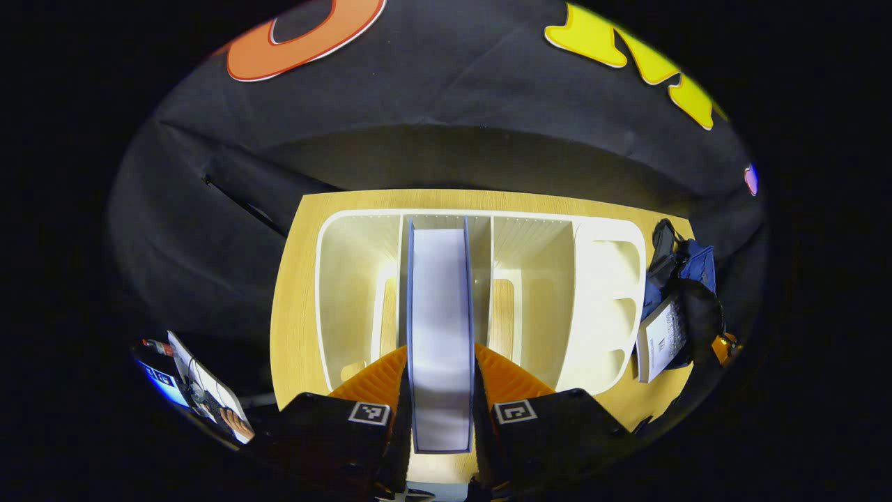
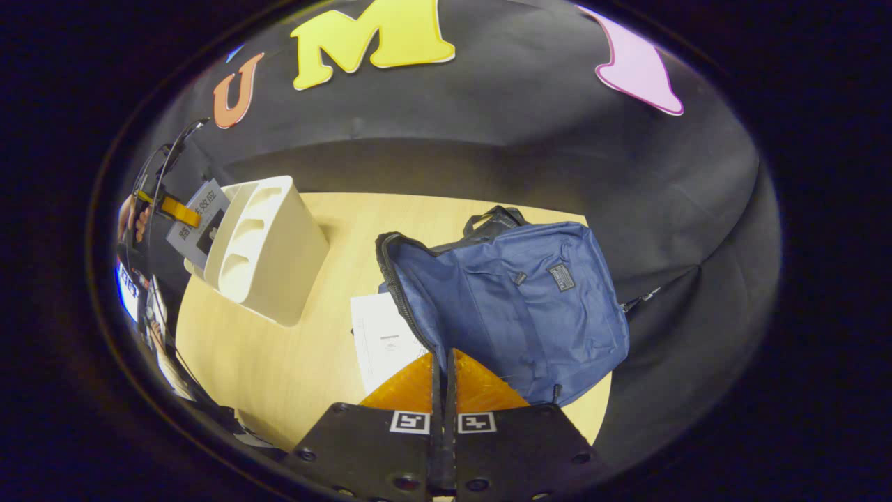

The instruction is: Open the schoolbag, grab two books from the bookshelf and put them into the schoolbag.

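In the left gripper view, the left hand-held gripper [image 1: 440, 390] is clamped on a slim blue-edged book with pale page edges [image 1: 440, 335], both fingers pressing its covers at frame centre, held edge-on above the white plastic bookshelf with upright dividers [image 1: 606, 293], likely so it lifts straight out of its slot. At right of that frame lies the navy fabric schoolbag [image 1: 686, 279] with a white-covered book [image 1: 660, 338] at its mouth. In the right gripper view, the right hand-held gripper [image 2: 441, 380] is pinched on the schoolbag's [image 2: 529, 300] zipped rim at lower centre, seemingly holding the opening wide for loading; the white-covered book [image 2: 383, 338] sits partly under that flap, so whether it lies inside is unclear. The pale wooden surface [image 2: 279, 362] carries everything. The other hand-held gripper at far left is too small to read.
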The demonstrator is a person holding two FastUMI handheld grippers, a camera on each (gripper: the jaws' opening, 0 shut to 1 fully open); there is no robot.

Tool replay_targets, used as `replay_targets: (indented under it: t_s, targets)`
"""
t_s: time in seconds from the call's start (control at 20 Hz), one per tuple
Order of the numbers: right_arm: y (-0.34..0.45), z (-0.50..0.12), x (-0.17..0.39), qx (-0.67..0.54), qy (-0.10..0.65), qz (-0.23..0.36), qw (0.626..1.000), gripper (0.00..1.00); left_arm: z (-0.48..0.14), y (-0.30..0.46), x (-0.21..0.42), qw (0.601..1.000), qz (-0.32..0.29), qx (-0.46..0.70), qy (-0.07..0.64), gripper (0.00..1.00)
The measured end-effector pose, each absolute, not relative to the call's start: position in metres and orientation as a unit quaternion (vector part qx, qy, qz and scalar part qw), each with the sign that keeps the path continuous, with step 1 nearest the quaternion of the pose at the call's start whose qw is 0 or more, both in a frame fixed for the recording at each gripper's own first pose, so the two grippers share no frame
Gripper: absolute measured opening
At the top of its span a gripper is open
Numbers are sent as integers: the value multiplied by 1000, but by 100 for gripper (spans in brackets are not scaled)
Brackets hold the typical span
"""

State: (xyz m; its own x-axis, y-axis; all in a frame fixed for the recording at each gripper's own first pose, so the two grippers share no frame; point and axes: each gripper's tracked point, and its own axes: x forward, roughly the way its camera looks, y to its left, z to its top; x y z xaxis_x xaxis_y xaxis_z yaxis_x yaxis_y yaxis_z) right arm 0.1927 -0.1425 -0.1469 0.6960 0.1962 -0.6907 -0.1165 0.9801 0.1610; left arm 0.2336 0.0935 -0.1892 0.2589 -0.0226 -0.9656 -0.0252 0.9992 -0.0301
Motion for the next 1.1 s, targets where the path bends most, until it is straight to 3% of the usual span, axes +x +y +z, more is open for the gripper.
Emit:
replay_targets:
  t_s: [0.35, 0.55, 0.75, 1.1]
  targets:
    - [-140, -146, 194, 54, 376, 91, 920, 0, -122, 107, 223, 833, -10, 19, 552, 36]
    - [-139, -148, 193, 57, 376, 93, 920, 0, -72, 117, 191, 855, -5, -11, 518, 39]
    - [-140, -148, 190, 57, 373, 93, 921, 3, -21, 107, 152, 875, -7, -106, 473, 36]
    - [-139, -150, 187, 49, 375, 90, 921, 0, -15, 32, 76, 850, -51, -289, 438, 36]
